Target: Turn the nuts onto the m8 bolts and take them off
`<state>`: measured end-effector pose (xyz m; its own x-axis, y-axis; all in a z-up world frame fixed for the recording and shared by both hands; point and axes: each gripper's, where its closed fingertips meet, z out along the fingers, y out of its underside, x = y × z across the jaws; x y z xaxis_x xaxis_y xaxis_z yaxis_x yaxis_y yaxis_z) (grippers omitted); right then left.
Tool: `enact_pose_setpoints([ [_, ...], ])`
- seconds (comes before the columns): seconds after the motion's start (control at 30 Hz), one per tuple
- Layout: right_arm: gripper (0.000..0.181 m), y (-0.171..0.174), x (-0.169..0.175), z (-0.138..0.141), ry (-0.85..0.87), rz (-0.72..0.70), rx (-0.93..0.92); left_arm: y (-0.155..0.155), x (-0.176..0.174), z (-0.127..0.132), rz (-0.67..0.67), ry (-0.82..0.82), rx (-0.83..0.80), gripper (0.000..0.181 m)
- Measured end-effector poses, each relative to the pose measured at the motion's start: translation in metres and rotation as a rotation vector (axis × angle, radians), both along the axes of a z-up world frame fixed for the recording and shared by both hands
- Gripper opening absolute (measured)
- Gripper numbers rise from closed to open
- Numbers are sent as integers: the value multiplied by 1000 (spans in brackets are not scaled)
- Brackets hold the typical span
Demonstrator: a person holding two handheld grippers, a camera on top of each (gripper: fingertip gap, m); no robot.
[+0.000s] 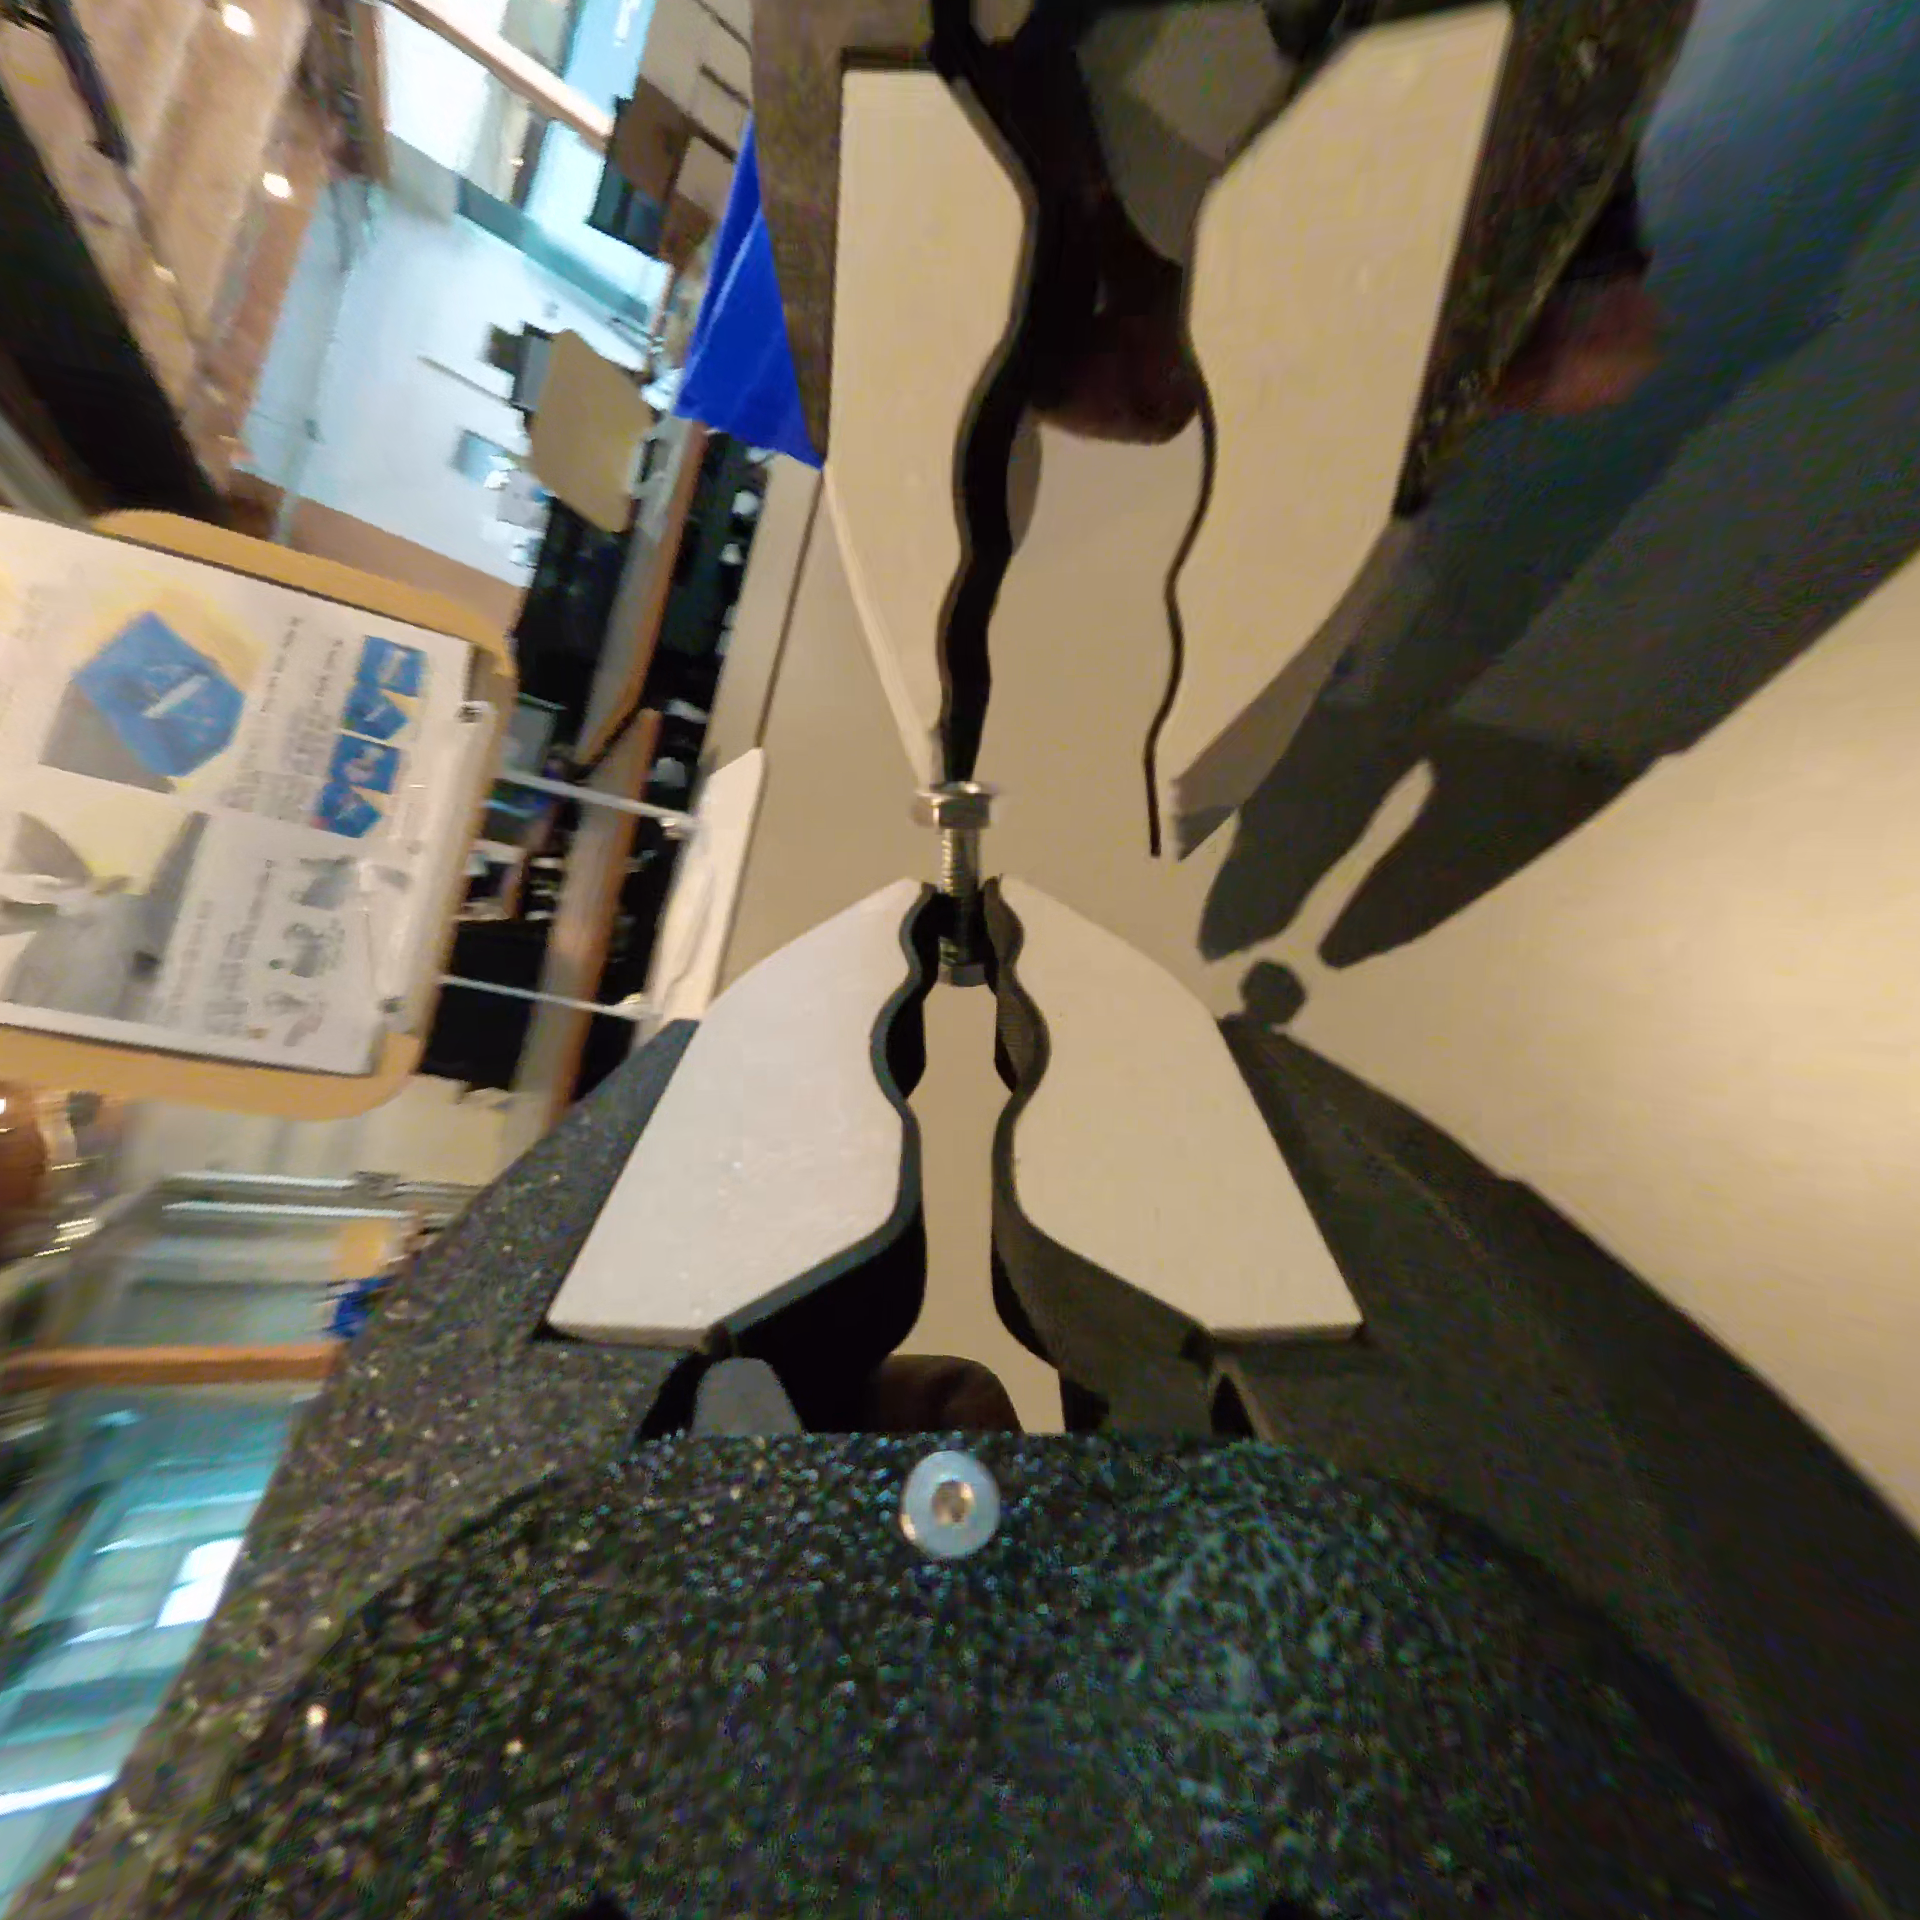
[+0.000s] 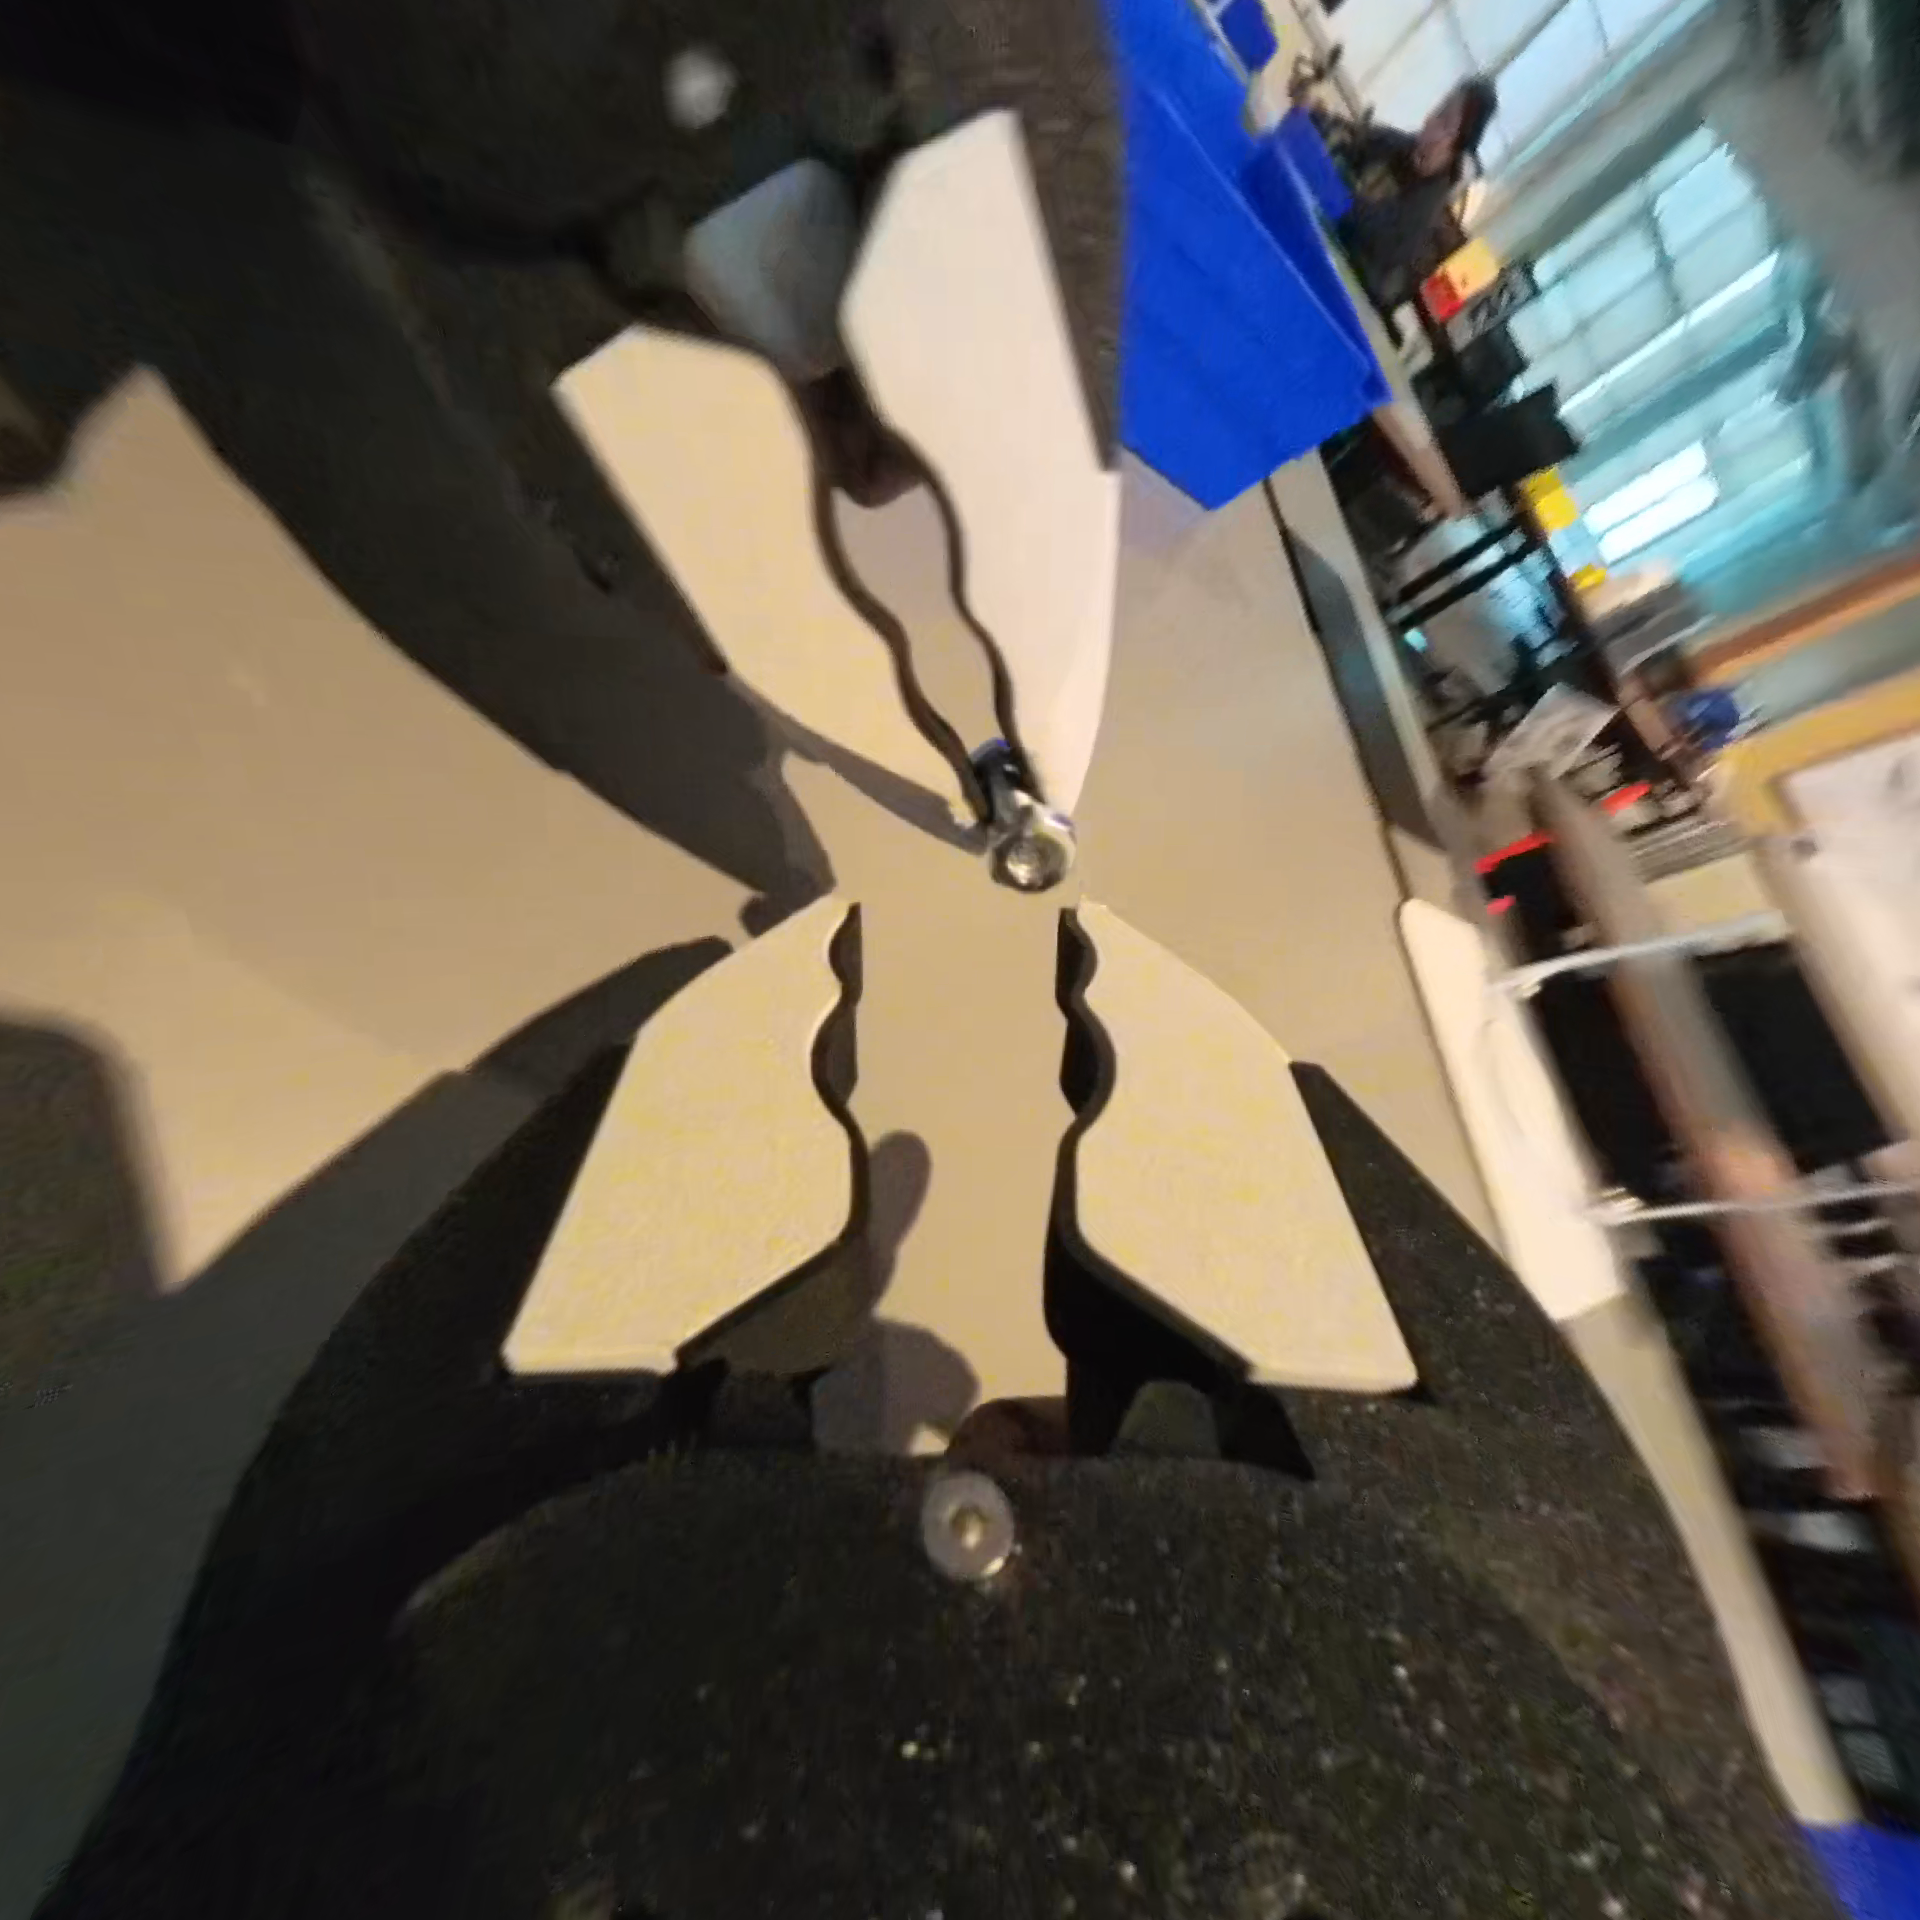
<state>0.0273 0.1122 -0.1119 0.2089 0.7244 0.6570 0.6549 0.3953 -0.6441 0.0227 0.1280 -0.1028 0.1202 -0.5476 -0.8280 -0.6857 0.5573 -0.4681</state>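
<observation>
Bolt (image 1: 958, 914) head hidden inside left gripper (image 1: 954, 896); nut (image 1: 956, 805) exposed.

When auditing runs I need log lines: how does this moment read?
left gripper: shut on bolt | nut: on bolt | right gripper: open

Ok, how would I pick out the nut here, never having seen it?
Against the pale beige tabletop, the white-faced left tongs at the bottom of the left wrist view are shut on a silver threaded bolt. The silver hexagonal nut sits near the bolt's far end, beside one tip of the open right tongs; it is wider than the shank and smooth-sided, not threaded.
</observation>
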Motion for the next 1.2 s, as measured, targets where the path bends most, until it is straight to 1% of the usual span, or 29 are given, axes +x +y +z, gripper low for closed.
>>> enact_pose_setpoints([
  [0.1, 36, -1, -2, 10, 144, -20, -162, 6, -2, 8, 40, 22, 136, 7],
  [0.2, 32, -1, -6, 21, 234, -32, -209, 5, -1, 15, 45, 21, 220, 7],
  [0.3, 30, 1, -7, 23, 250, -53, -220, 1, 2, 17, 28, 26, 257, 7],
  [0.4, 17, 3, -7, 22, 223, -65, -182, 0, 2, 15, 18, 47, 268, 7],
  [0.5, 16, 0, -5, 20, 138, -32, -69, -6, 3, 9, -27, 23, 164, 7],
  [0.67, 16, -17, -11, 16, -83, 111, 247, -29, -1, -5, -177, -19, -210, 7],
  [0.77, 15, -19, -16, 12, -224, 128, 383, -37, -8, -12, -209, -41, -422, 7],
  [0.83, 15, -17, -19, 13, -244, 113, 437, -35, -11, -11, -205, -66, -459, 7],
  [0.9, 19, -12, -18, 17, -194, 73, 429, -29, -13, -8, -169, -88, -421, 7],
  [0.97, 29, -7, -12, 17, -126, 25, 349, -18, -16, -7, -101, -83, -349, 7],
  [1.03, 30, -3, -2, 16, -32, -52, 257, -4, -21, -2, -1, -83, -215, 7],
  [1.1, 29, -7, 5, 18, 107, -123, 143, 2, -26, 7, 80, -109, -62, 7],
  [1.2, 28, -20, 5, 27, 336, -167, -7, -8, -29, 22, 113, -144, 168, 7],
])
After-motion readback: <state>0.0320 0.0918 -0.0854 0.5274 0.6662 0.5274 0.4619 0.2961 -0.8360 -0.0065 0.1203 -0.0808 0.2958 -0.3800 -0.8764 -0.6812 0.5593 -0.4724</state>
